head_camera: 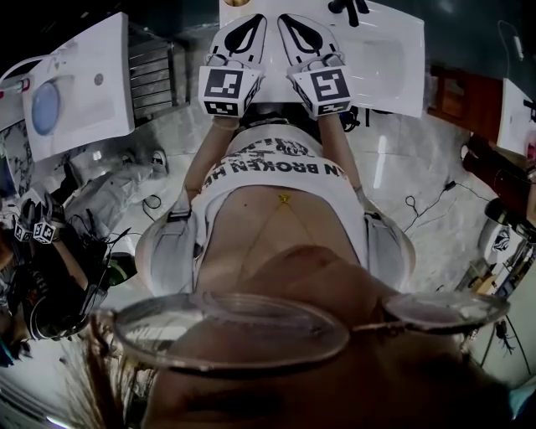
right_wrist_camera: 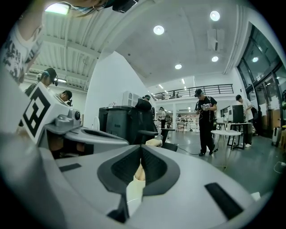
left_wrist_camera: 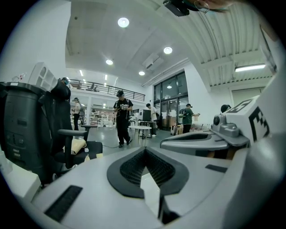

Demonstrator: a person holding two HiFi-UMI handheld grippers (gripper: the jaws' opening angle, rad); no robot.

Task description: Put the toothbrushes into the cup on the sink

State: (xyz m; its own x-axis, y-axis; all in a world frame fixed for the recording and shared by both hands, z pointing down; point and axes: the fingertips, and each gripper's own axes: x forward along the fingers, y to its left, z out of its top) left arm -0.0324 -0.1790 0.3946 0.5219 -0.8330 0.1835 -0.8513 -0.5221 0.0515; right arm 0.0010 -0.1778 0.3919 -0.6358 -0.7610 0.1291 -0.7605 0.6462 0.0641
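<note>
Head view: a white sink point(head_camera: 394, 63) was seen along the top edge, with its black tap point(head_camera: 347, 8) cut off by the frame's rim.
Left gripper point(head_camera: 251, 25): it was held out in front of the person's torso and pointed toward the sink, marker cube point(head_camera: 228, 90) turned up to the camera.
Right gripper point(head_camera: 293, 25): it was held just beside the left one and pointed the same way, with its own cube point(head_camera: 322, 90) in plain sight.
Left gripper view: the fingers point(left_wrist_camera: 129, 170) were closed tip to tip, and nothing was gripped.
Right gripper view: the fingers point(right_wrist_camera: 156, 167) were closed together too. A small beige patch was glimpsed in the slot below the tips, too small to be identified.
Toothbrushes: they could not be picked out in any view.
Top edge: a yellowish shape point(head_camera: 239, 2) was cropped beside the sink's corner. Whether it was a cup could not be told.
Background: a black office chair point(left_wrist_camera: 58, 134), a round white table point(right_wrist_camera: 225, 133) and a standing person in black point(right_wrist_camera: 205, 120) were seen across an open hall.
</note>
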